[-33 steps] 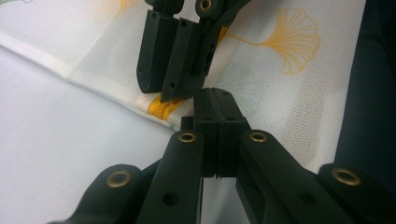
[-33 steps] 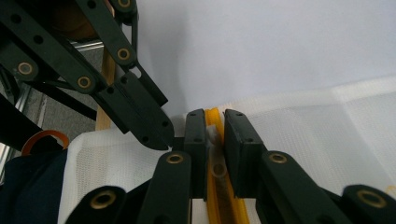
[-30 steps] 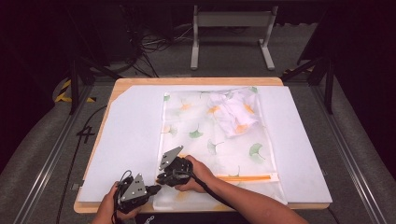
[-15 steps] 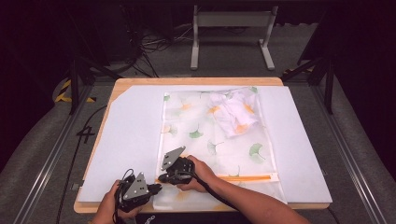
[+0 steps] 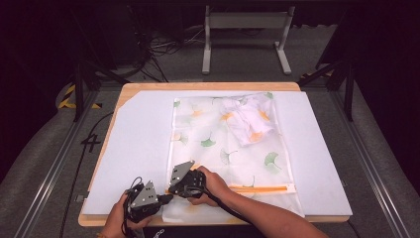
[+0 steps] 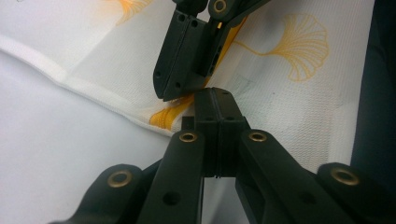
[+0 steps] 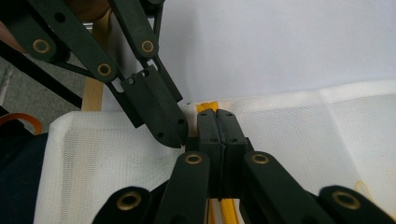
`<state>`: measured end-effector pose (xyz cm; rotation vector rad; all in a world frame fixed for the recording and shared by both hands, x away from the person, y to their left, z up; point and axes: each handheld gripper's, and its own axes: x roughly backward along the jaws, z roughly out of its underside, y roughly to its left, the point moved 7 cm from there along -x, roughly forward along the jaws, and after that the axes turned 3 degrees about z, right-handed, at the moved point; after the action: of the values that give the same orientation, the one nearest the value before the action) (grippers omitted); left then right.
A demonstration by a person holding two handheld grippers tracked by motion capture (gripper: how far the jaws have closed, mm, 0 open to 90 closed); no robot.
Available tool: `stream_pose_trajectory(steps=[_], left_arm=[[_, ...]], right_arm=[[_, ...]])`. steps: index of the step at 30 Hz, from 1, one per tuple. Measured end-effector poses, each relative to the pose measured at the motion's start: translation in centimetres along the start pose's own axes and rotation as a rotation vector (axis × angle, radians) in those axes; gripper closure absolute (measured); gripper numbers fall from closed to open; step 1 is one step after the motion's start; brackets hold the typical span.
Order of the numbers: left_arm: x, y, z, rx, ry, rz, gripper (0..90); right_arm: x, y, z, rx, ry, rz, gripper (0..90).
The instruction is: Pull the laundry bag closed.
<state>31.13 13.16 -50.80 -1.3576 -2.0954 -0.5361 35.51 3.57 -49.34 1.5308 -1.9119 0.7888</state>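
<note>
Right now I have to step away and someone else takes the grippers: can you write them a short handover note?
Left gripper: shut, at the orange zipper end on the mesh bag, near its near-left corner.
Right gripper: shut, tip to tip with the left one, on the zipper line; what it pinches can't be told.
Bag lies flat on the white mat, white garment inside at the far end.
Done: garment in the bag.
Left: probably working the zipper.

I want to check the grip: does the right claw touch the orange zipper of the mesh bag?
Touching. In the right gripper view the shut right claw lies on the orange zipper of the mesh bag, the strip running under its tips.
</note>
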Motion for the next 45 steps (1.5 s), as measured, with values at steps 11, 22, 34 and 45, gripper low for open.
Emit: stream_pose_trajectory(steps=[11,22,34,45], left_arm=[[0.0,-0.1,0.1,0.016,-0.005,0.000,90.0],[0.5,0.2,-0.2,0.012,-0.032,-0.034,90.0],[-0.2,0.5,-0.2,-0.050,0.019,-0.051,90.0],[-0.1,0.4,0.0,0.004,0.004,-0.045,90.0]], right_arm=[[0.4,0.0,0.4,0.018,0.003,0.013,90.0],[0.6,0.1,0.4,0.014,-0.005,0.018,90.0],[0.3,-0.2,0.2,0.002,-0.007,0.016,90.0],[0.6,0.1,0.5,-0.012,-0.014,0.024,90.0]])
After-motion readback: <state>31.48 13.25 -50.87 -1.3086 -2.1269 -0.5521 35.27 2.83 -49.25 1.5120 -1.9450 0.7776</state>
